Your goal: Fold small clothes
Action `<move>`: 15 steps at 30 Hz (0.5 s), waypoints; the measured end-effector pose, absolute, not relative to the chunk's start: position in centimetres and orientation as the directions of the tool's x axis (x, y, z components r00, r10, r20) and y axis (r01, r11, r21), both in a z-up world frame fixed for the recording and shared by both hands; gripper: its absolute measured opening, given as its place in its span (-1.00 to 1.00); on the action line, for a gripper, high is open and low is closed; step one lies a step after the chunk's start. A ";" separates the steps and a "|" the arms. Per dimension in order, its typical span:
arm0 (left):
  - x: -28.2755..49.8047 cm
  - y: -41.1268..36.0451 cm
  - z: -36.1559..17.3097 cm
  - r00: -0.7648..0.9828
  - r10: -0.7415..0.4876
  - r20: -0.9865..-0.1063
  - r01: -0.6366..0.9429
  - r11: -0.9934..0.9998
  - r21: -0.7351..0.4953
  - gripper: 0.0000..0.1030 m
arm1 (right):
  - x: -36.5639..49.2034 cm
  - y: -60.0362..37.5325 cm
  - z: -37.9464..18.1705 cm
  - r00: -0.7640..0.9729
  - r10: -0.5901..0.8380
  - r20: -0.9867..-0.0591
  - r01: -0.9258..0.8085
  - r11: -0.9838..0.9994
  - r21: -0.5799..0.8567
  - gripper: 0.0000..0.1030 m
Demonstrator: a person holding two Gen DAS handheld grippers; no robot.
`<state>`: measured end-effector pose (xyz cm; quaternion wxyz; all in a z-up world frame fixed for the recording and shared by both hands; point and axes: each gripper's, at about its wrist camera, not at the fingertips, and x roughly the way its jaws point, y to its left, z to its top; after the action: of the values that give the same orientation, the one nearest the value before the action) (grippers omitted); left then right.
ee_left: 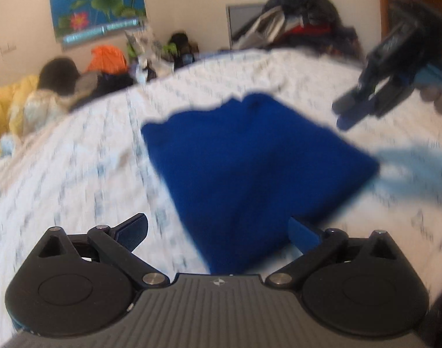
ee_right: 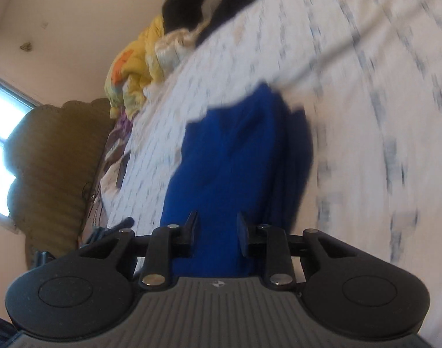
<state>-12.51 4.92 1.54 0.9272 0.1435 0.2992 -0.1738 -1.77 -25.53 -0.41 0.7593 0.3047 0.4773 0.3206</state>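
Blue cloth [ee_left: 250,168] lay folded on bed [ee_left: 76,159], just ahead of left gripper [ee_left: 218,232], jaws wide, empty; right gripper [ee_right: 216,235] partly open, empty.

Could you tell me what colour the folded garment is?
Solid royal blue garment, clearest in the left wrist view.

A white bedsheet [ee_left: 76,156] with faint blue-grey print covers the bed; at ten o'clock of the left view lies a yellow quilt [ee_left: 6,107], an orange bag [ee_left: 106,58] just beyond; a lotus poster [ee_left: 96,3] hangs at eleven o'clock; a heap of dark clothes [ee_left: 302,20] sits at one o'clock; a brown padded headboard [ee_right: 55,168] stands at nine o'clock of the right view.
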 end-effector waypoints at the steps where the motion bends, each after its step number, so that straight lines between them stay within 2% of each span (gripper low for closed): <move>1: -12.7 5.0 1.0 0.748 -0.224 -0.625 0.398 0.905 0.152 0.90 | -2.2 -25.2 -0.8 0.328 0.776 -0.539 -0.191 0.613 0.767 -0.44; 4: -12.6 5.5 0.4 0.745 -0.220 -0.630 0.359 0.928 0.101 0.74 | -2.4 -24.5 -1.7 0.310 0.753 -0.580 -0.173 0.645 0.745 -0.44; 7: -12.3 5.5 0.4 0.749 -0.224 -0.623 0.342 0.937 0.075 0.50 | -2.3 -23.8 -2.6 0.276 0.755 -0.595 -0.175 0.648 0.741 -0.46; 8: -12.1 5.4 0.4 0.748 -0.233 -0.622 0.342 0.938 0.061 0.30 | -2.2 -23.5 -2.9 0.266 0.749 -0.607 -0.185 0.658 0.730 -0.46; 9: -11.9 5.4 0.6 0.738 -0.253 -0.625 0.349 0.937 0.033 0.10 | -2.2 -23.2 -2.9 0.269 0.748 -0.606 -0.209 0.660 0.722 -0.57; 10: -11.9 5.3 0.8 0.730 -0.266 -0.629 0.350 0.937 0.010 0.06 | -2.2 -23.0 -2.7 0.268 0.741 -0.615 -0.237 0.670 0.704 -0.90; 11: -11.9 5.3 0.8 0.729 -0.265 -0.631 0.349 0.937 0.010 -0.01 | -2.1 -22.9 -2.3 0.273 0.729 -0.628 -0.262 0.684 0.680 -0.97; 14: -12.1 5.2 1.0 0.722 -0.277 -0.635 0.363 0.932 0.006 -0.27 | -2.0 -23.8 0.4 0.351 0.693 -0.630 -0.325 0.721 0.612 -0.99; 15: -12.2 5.2 0.9 0.723 -0.275 -0.634 0.361 0.932 0.007 -0.28 | -2.0 -24.3 1.1 0.371 0.686 -0.626 -0.334 0.728 0.599 -0.99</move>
<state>-12.22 5.19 0.93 0.9258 0.0653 0.3305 -0.1717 -2.04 -24.33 1.08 0.8059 0.1902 0.4629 0.3162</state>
